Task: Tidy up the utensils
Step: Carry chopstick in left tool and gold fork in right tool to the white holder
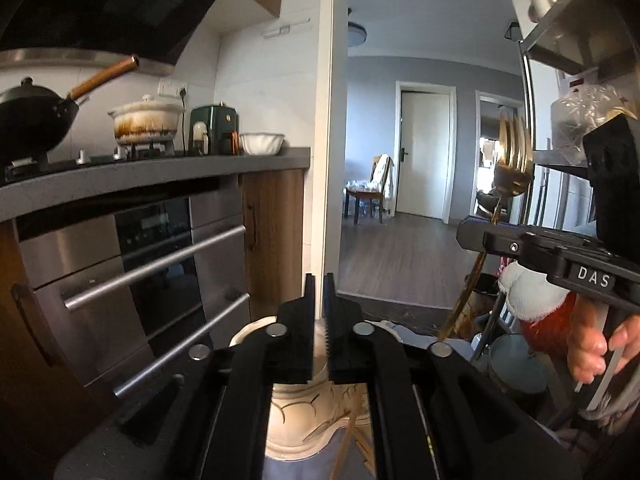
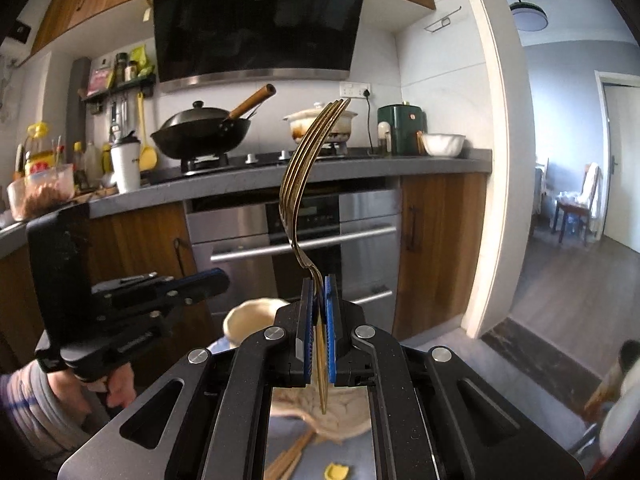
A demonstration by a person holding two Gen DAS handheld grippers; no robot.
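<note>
Gold fork held upright in the right gripper, left gripper closed on nothing.

Nearest in the right wrist view, the right gripper [image 2: 319, 300] pinches the handle of a gold fork [image 2: 302, 184] between its blue pads, tines up and curving toward the stove, the handle's end hanging below the fingers. Under it, blurred, lie a cream ceramic holder [image 2: 256, 314], wooden chopsticks [image 2: 286, 460] and a small yellow piece [image 2: 336, 471]. To the left, a hand [image 2: 116, 384] grips the left gripper [image 2: 216, 278], whose fingers are pressed together with nothing between them. Beyond stand the steel oven [image 2: 296, 236], the grey counter [image 2: 440, 166], a black wok [image 2: 202, 130] with a wooden handle, a white casserole pot [image 2: 320, 120], a green appliance [image 2: 402, 128] and a white bowl [image 2: 443, 144].
</note>
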